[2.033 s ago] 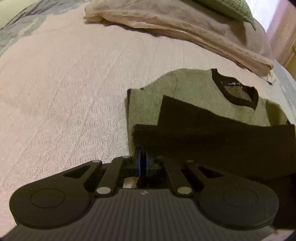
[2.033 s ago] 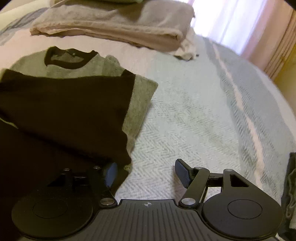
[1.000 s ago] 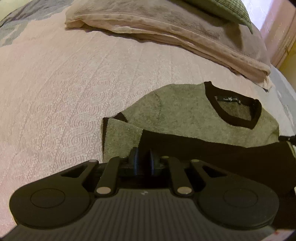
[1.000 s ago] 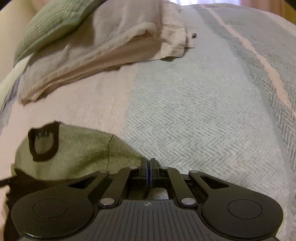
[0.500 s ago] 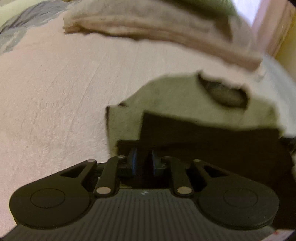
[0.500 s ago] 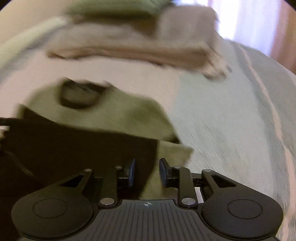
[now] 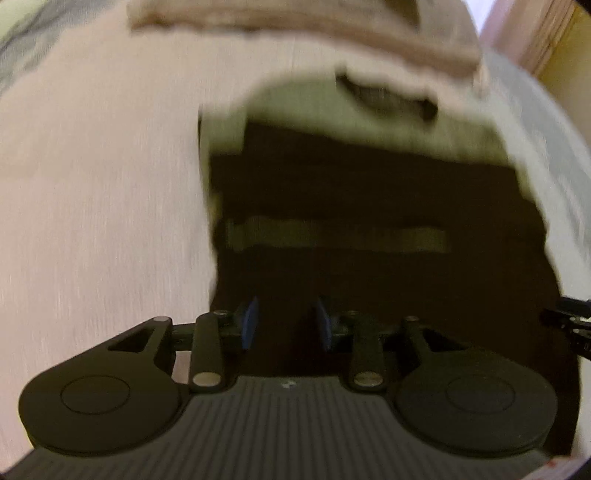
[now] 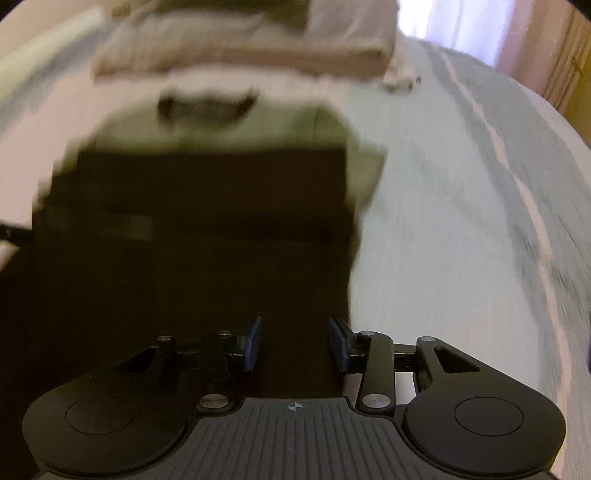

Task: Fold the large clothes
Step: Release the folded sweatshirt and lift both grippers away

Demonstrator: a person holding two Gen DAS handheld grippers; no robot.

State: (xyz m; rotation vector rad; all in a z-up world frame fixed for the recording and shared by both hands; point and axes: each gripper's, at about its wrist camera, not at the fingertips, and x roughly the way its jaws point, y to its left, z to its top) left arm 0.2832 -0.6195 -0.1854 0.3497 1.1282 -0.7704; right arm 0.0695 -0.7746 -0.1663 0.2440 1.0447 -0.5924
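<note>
1. Green-and-black sweater (image 7: 369,184) lies folded on the bed (image 7: 92,184), ahead of and under both our grippers.
2. Left gripper (image 7: 285,325) and right gripper (image 8: 295,343): fingers apart, just been opening, nothing clamped.

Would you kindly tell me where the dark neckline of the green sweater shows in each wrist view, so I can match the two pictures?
Left wrist: the neckline sits upper right of centre, blurred, just below the folded beige blanket.
Right wrist: the neckline sits upper left of centre, blurred.
Shared landmark: the folded beige blanket lies beyond the sweater in both.
</note>
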